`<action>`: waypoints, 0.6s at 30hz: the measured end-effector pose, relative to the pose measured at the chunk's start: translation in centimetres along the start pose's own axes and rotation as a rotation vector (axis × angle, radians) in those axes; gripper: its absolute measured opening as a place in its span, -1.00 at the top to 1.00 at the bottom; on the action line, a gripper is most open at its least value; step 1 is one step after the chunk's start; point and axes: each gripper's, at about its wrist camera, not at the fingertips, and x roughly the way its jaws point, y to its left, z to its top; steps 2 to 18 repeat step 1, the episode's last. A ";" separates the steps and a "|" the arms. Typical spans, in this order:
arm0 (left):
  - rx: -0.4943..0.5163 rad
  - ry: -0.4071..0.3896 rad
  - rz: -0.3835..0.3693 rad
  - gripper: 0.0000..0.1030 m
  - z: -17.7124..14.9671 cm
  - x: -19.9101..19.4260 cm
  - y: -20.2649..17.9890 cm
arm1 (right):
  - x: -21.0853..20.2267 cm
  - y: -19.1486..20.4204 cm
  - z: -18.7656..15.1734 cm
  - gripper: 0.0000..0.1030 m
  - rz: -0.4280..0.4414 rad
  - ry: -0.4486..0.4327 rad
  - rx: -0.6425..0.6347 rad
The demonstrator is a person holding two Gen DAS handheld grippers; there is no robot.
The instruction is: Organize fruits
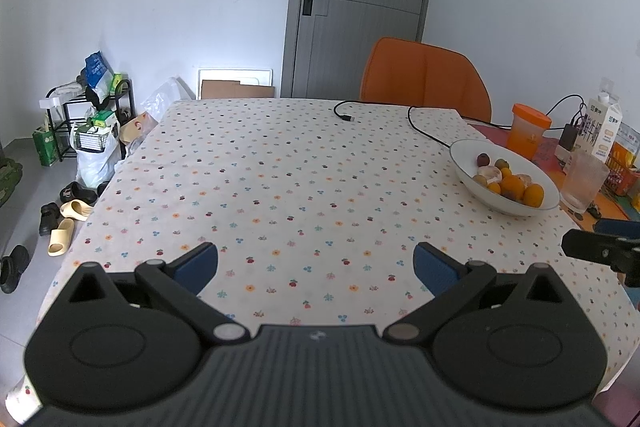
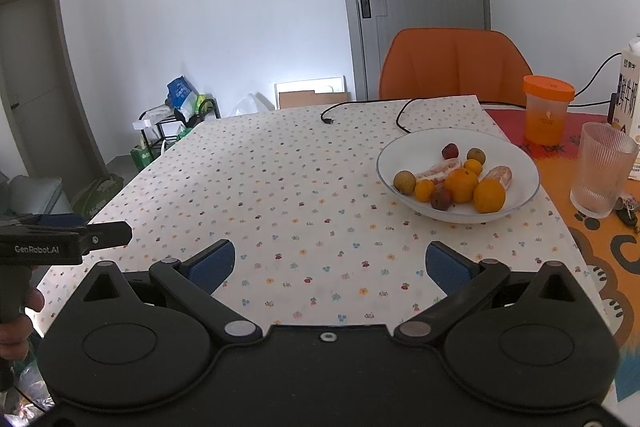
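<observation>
Left gripper (image 1: 316, 263) fingers wide apart, nothing held; right gripper (image 2: 330, 263) same, above tablecloth (image 2: 300, 187).

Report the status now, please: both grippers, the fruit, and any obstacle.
Left gripper open, empty. Right gripper open, empty, above the dotted tablecloth. Fruit all in the shallow white bowl. Ribbed clear glass stands beside bowl.

We see a white bowl (image 2: 516, 163) resting on the dotted tablecloth at about two o'clock from us, holding all the fruits. Inside lie oranges (image 2: 489, 195), a peeled citrus piece (image 2: 438, 169), two dark red plums (image 2: 450, 151) and brownish-green round fruits (image 2: 404, 181), clustered touching toward the bowl's six o'clock side.
</observation>
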 end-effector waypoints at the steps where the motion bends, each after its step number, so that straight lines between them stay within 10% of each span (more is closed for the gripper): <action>1: 0.000 0.000 0.000 -1.00 0.0 0.0 0.0 | 0.0 0.0 0.0 -1.00 0.000 -0.001 -0.001; 18: 0.000 0.000 0.000 -1.00 0.0 0.0 0.0 | 0.0 0.0 0.0 -1.00 0.000 -0.001 -0.001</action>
